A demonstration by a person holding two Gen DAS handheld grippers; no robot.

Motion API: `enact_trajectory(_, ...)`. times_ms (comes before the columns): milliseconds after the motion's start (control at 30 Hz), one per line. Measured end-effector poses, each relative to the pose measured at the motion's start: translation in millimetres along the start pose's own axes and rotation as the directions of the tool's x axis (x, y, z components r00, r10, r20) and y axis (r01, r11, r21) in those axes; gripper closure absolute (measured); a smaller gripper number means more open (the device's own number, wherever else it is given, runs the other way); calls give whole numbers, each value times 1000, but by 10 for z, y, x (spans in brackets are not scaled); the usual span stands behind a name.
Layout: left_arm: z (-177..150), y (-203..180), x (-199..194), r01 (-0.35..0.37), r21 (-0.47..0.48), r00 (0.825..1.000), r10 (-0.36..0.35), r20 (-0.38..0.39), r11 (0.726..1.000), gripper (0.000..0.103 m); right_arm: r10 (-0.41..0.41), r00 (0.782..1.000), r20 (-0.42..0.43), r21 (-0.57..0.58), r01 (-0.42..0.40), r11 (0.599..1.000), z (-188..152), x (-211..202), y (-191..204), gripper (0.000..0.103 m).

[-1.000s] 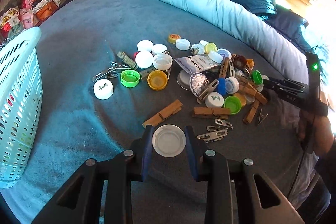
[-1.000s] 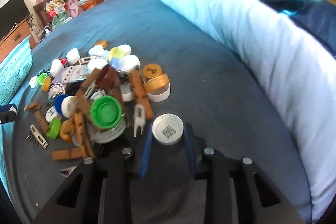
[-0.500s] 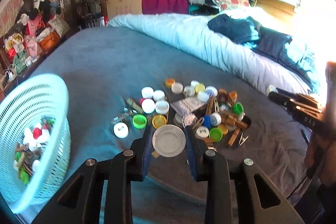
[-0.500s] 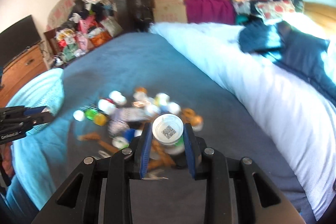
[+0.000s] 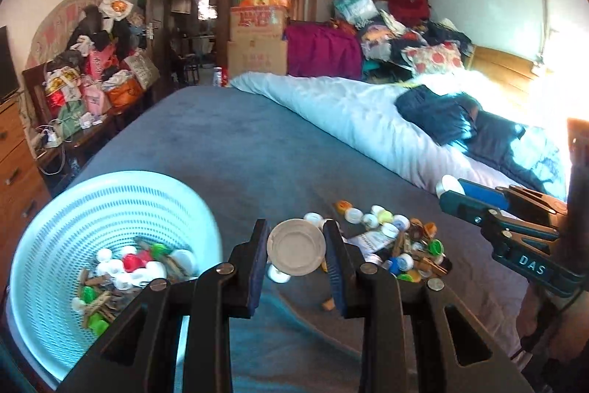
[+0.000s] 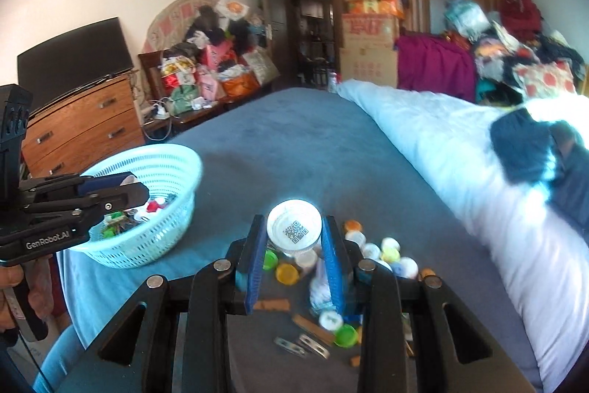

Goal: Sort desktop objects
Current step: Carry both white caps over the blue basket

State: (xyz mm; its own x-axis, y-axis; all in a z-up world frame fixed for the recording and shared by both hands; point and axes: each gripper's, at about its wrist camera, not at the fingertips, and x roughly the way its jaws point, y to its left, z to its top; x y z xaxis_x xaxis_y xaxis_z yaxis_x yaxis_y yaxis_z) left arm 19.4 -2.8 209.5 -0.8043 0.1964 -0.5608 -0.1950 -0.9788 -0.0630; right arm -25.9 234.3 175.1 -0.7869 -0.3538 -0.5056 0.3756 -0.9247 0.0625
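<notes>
Currently left gripper [image 5: 296,247] pinches a plain white cap [image 5: 296,252] between its fingers, held in the air beside the mesh basket [image 5: 55,231]; right gripper [image 6: 294,234] pinches a QR-marked white cap [image 6: 294,227] above the loose pile [image 6: 368,257] on the bed [image 6: 294,135]

Pale turquoise perforated basket [image 5: 110,205] holds white, red and green caps plus tan wooden pegs; bedspread [image 5: 235,142] dusty blue, duvet [image 5: 353,120] light blue-white. Left gripper [image 5: 296,255] black with blue pads, clamping a plain white-grey lid [image 5: 296,252]; right gripper [image 6: 294,247] same colours, its white cap [image 6: 294,230] printed with a black QR code. Loose pile [image 5: 390,242] mixes white, yellow, orange, green, blue caps.
</notes>
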Motion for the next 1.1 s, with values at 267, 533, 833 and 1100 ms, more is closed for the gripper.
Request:
enact_trajectory(267,123,652,-246,-101,-80,994,104,33,992,72,54,999,6,-62,-53,997,386,226,587,75)
enact_trajectory(533,156,1098,-375,-147,-123,987,153,45,982,72,89,996,-9,-105,-89,990,661,421,1064,75)
enact_trajectory(833,126,1463,-415,-168,-169,984,176,31,971,72,130,990,-55,-166,-138,976,862,695,1574,75)
enact_trajectory(1100,72,1729,-382,-187,-205,982,191,1,961,72,170,978,-118,-183,-189,965,910,1017,1956,75)
